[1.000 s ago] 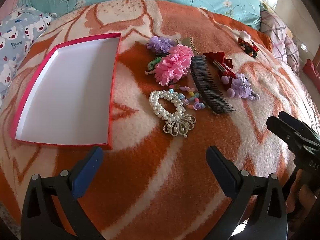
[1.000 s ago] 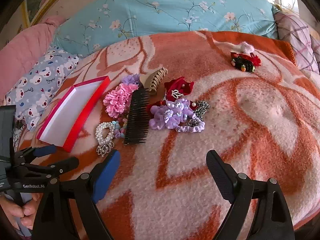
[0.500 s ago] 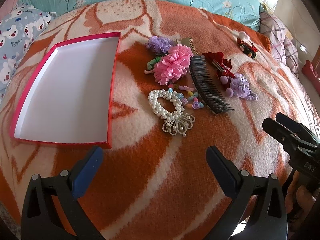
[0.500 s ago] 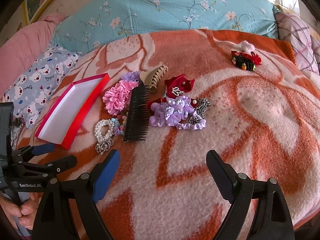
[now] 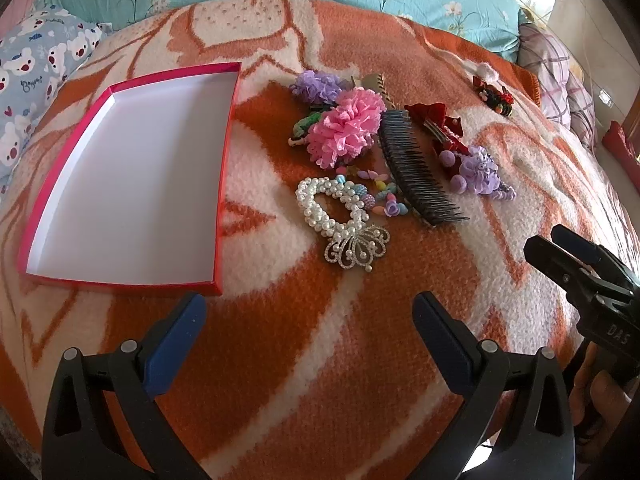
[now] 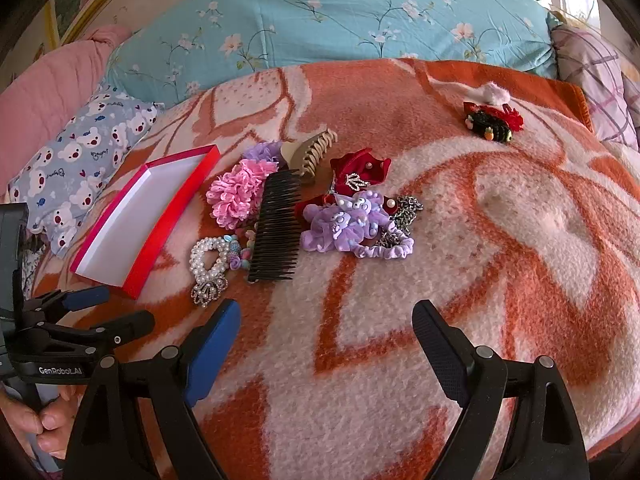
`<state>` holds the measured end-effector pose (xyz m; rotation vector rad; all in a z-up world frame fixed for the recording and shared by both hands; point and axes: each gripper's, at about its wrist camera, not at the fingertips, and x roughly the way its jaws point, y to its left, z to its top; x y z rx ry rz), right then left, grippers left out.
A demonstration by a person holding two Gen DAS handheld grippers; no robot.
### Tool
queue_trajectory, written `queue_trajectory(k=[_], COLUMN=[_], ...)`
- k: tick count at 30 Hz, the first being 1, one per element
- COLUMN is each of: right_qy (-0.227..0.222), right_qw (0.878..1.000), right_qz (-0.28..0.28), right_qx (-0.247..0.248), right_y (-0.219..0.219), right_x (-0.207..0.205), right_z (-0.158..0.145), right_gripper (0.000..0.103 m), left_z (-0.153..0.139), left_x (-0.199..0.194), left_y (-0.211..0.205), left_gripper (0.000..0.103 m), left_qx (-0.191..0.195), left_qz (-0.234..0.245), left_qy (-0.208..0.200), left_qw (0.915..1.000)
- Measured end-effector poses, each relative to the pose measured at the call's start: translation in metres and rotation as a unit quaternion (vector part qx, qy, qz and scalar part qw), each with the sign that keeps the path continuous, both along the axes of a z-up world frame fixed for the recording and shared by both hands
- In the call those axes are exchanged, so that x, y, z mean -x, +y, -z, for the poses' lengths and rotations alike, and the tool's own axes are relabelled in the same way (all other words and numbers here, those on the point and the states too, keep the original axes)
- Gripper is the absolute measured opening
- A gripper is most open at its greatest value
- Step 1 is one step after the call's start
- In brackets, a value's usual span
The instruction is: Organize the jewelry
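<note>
A red box (image 5: 224, 152) with a white empty inside lies on the blanket at left; it also shows in the right wrist view (image 6: 176, 204). Right of it lies a heap of jewelry: a pearl bracelet with a butterfly brooch (image 5: 344, 220), a pink flower (image 5: 348, 128), a black comb (image 5: 416, 168), a purple flower piece (image 5: 478, 170), a red bow (image 6: 360, 170), a beige claw clip (image 6: 308, 154). My left gripper (image 5: 308, 324) is open and empty, short of the bracelet. My right gripper (image 6: 326, 332) is open and empty, short of the comb.
An orange and white blanket (image 6: 520, 240) covers the bed. A small red and black ornament (image 6: 494, 120) lies apart at the far right. Pillows and a blue floral quilt (image 6: 320, 24) line the back. A bear-print pillow (image 5: 36, 76) lies left of the box.
Both grippers have edged slightly forward toward the jewelry heap. Nothing on the blanket has moved, and both stay open.
</note>
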<state>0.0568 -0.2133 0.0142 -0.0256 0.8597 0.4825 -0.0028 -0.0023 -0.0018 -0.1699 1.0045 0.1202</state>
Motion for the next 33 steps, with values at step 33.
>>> queue_trajectory(k=[33], right_qy=[0.001], right_qw=[1.0], right_qz=[-0.002], right_qx=[0.005], right_y=[0.0053], right_x=[0.0011], right_z=[0.0015], right_gripper=[0.089], left_z=[0.0042], left_x=[-0.001], left_y=[-0.0024], left_gripper=[0.103], left_qx=[0.002], left_qz=[0.002], left_qy=[0.003], left_qw=[1.0])
